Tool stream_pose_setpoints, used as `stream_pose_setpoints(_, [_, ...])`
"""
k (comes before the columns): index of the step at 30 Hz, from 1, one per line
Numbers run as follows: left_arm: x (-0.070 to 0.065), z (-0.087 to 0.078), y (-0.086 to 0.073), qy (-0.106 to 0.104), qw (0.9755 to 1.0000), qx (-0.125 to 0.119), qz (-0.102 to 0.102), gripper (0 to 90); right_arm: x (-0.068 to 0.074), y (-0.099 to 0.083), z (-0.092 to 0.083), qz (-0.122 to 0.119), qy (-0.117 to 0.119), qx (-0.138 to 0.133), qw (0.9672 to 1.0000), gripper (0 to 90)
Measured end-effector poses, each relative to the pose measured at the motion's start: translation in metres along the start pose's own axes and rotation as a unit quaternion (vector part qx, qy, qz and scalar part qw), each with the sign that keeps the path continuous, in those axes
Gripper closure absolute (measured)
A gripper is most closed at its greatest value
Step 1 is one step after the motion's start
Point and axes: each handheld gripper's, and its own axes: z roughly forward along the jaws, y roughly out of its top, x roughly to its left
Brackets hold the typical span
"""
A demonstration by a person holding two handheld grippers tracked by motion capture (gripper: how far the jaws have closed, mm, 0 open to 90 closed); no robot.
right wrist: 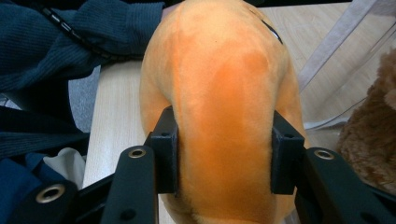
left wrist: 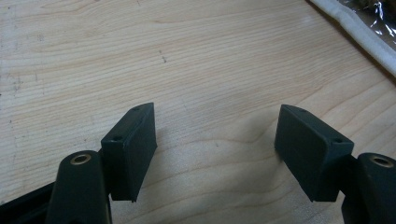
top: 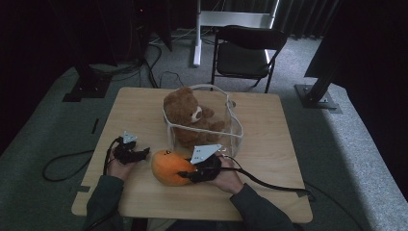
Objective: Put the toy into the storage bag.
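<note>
**Orange plush toy gripped near the table's front edge**

We see the orange plush toy (top: pixel 169 167) lying on the wooden table (top: pixel 269 144), near the middle of its front edge and just in front of the clear basket (top: pixel 234 129). In the right gripper view the toy (right wrist: pixel 224 102) bulges between the two black pads, which press into its sides: the right gripper (top: pixel 186 176) is clamped on it, approaching from the toy's right, with the grey plate on top of the gripper. The person's right hand (top: pixel 226 177) holds that gripper close to the front edge. Behind the toy, the basket stands toward the centre of the table and holds a brown teddy bear (top: pixel 190 115), which sits against its left wall; the bear's fur (right wrist: pixel 369 140) shows at the right margin of the right gripper view. To the toy's left, nearer the table's left edge, we find the left gripper (top: pixel 143 153), just beside the toy, though we cannot tell whether they touch. Its jaws stand wide apart over bare wood (left wrist: pixel 196 70), with nothing between them.
</note>
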Motion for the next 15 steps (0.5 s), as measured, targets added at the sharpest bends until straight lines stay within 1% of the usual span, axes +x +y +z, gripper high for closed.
stream_pose_setpoints(10, [0.0000, 0.0001, 0.0000, 0.000, 1.0000, -0.001, 0.000, 30.0, -0.0002, 0.0044, -0.0081, -0.005, 0.000, -0.015, 0.9999, 55.4])
stream_pose_setpoints(15, [0.0000, 0.0000, 0.0000, 0.000, 1.0000, 0.000, 0.000, 30.0, -0.0002, 0.0062, -0.0116, -0.004, -0.002, -0.021, 0.9998, 55.4])
